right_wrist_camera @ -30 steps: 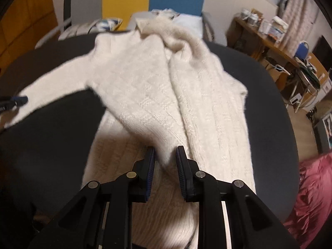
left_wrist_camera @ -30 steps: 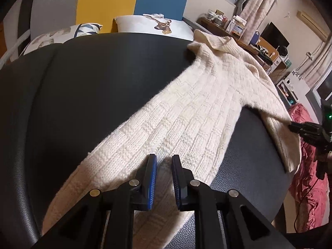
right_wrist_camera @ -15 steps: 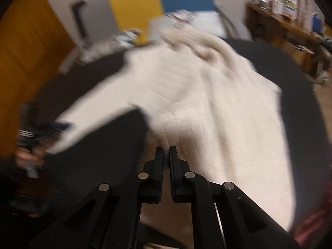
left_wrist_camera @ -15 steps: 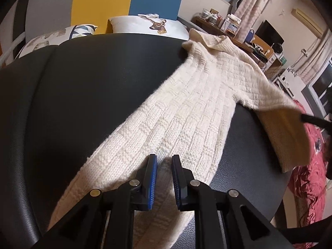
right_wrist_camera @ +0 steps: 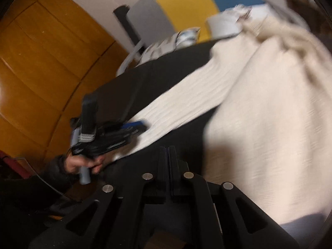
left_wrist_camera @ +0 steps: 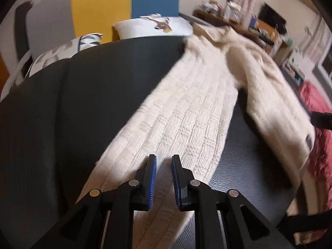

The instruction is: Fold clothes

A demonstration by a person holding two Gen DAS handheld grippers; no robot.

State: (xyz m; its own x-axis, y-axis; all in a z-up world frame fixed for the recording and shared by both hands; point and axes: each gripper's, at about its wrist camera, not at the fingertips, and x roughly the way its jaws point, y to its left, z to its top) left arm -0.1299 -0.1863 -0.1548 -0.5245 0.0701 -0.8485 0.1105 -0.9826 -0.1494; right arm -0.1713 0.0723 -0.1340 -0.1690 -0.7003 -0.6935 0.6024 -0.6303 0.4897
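- Left wrist view: the cream knitted sweater (left_wrist_camera: 186, 114) lies on the black cushion (left_wrist_camera: 83, 114), one sleeve running towards the camera. The left gripper (left_wrist_camera: 164, 178) has its jaws a little apart over the sleeve end; whether the pads pinch the knit I cannot tell. If they only rest there, the sleeve could slide free once it is pulled. The far flap sags over the cushion's right edge and could drag the sweater off.
- Right wrist view: the right gripper (right_wrist_camera: 167, 159) has its jaws pressed together; no cloth shows between them, so a lift might come up empty. The picture is blurred.
- Writing: none can be read in either view; the pillow (left_wrist_camera: 153, 27) bears only a printed picture.
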